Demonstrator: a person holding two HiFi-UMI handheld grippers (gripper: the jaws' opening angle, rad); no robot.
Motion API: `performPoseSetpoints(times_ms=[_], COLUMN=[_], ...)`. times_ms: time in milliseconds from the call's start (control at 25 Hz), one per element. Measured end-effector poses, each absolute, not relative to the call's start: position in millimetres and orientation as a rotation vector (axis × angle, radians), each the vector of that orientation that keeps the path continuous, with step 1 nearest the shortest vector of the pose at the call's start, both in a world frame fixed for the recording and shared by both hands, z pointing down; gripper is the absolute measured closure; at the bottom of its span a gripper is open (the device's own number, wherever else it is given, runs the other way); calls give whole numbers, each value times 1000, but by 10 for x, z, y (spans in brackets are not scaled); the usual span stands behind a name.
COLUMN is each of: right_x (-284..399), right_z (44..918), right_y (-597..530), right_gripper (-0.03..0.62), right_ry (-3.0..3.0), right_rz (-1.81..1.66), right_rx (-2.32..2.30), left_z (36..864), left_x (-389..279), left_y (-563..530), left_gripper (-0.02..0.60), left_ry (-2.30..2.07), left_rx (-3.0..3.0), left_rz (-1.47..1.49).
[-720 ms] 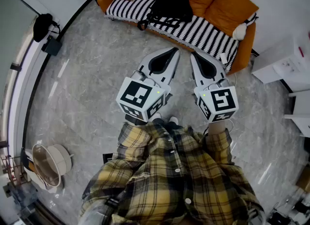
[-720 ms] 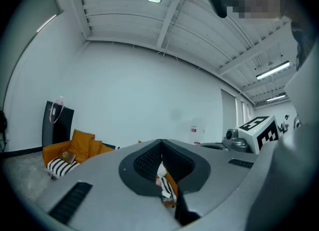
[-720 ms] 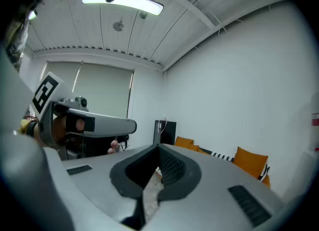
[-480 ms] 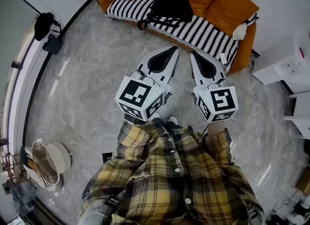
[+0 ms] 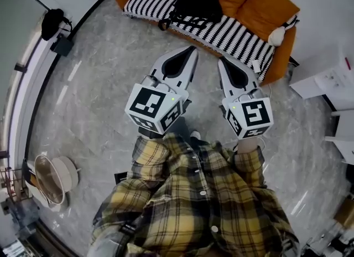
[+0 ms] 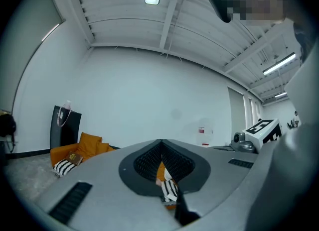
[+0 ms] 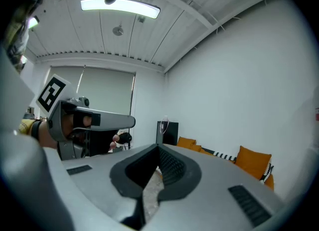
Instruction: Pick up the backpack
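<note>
Grey on grey up close: holding the left gripper point(image 5: 189, 52) and right gripper point(image 5: 223, 62) side by side over the marble floor point(image 5: 94, 101), fingers pinched fully together on both, gripping nothing. Nudged the left one a touch forward, otherwise barely closer. Still well short of the black backpack point(image 5: 196, 5) lying on the striped sofa point(image 5: 238, 37) ahead, so by the look of it only starting the approach.
</note>
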State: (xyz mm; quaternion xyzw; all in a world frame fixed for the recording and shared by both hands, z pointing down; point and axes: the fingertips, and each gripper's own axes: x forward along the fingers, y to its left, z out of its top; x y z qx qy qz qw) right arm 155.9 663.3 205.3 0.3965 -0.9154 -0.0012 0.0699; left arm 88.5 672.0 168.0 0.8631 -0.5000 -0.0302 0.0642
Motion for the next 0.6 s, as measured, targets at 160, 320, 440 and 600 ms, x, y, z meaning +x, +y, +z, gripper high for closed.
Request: performPoseSetpoints(times_ms=[160,320,440,600], right_x=[1483,1305,1119,865], right_z=[2126,2198,2252,2238], right_y=[6481,6154,5781,5195], right_gripper=[579,579,579,579], right_ry=[-2749,-2738,-2732,-2722], right_rz=[18,26,42,34], right_rx=[1185,1194,1198,1207], left_z=[1722,1761,1758,1733], left_x=[783,632,486,254], left_y=[6541,6184,5792,5190], left_gripper=[565,565,565,565], left_ry=[-1510,-1488,-1465,-1456], left_rx=[2593,2609,2622,2632], left_rz=[-104,-109,-129,-131])
